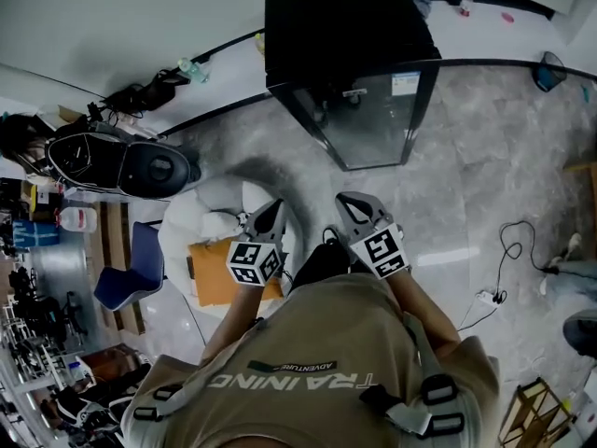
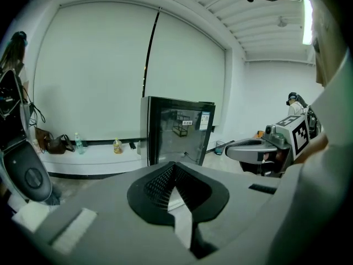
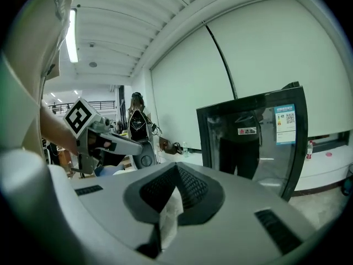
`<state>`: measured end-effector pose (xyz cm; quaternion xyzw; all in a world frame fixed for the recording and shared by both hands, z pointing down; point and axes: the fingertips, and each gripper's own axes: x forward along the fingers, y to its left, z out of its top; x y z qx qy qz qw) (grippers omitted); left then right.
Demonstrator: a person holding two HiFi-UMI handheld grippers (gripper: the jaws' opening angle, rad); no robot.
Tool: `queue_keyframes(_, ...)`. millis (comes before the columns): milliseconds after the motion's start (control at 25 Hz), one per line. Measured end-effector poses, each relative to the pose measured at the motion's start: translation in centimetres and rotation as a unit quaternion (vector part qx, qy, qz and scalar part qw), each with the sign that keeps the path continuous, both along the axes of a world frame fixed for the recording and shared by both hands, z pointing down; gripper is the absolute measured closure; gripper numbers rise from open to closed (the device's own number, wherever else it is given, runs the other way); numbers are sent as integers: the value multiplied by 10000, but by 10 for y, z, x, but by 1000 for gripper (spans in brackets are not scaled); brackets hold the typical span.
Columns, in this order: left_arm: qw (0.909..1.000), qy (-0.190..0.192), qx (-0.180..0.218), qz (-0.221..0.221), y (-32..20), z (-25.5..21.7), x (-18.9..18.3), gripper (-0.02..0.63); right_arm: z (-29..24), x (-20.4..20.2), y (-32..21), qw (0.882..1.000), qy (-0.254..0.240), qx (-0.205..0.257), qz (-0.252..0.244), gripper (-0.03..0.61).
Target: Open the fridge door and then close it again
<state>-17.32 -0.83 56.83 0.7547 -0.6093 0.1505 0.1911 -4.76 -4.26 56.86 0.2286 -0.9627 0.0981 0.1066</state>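
Note:
A black fridge [image 1: 350,35] with a glass door [image 1: 373,124] stands on the grey floor ahead of me, and its door looks closed. Both grippers hang close to my body, well short of the fridge. In the head view my left gripper [image 1: 271,215] and right gripper [image 1: 352,207] point toward it, each with its jaws pressed together and nothing between them. The left gripper view has the fridge [image 2: 177,130] straight ahead beyond the shut left gripper [image 2: 175,168], with the right gripper [image 2: 249,148] at its right. In the right gripper view the fridge [image 3: 259,139] lies ahead to the right of the shut right gripper [image 3: 176,171].
A dark scooter [image 1: 121,161] is parked at the left, near a white round seat [image 1: 201,215] and a blue chair [image 1: 131,269]. A cable with a power strip [image 1: 490,295] lies on the floor at the right. Bottles [image 2: 117,146] stand on the low wall ledge. A person [image 3: 138,123] stands beyond.

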Motion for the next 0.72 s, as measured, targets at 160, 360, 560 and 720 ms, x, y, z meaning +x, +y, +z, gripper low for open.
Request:
queue_keyframes(160,9998,110,-179,26,-10,18,0,614,9,-2,-5,9999,58,-102,-26,583)
queue_keyframes(360,9994,172,-23,283,-42,15,12,614,12,5,-26,9997,137,-100,146,583)
queue_keyframes(560,9988,188,303,340,-82,-3,-9,614,-12,-8,-53,9994,123,192,262,583)
queue_keyframes(720,9978,278,384,467,-112,-7,-19,614,-27,-16,-80,9982,113,324,497,583)
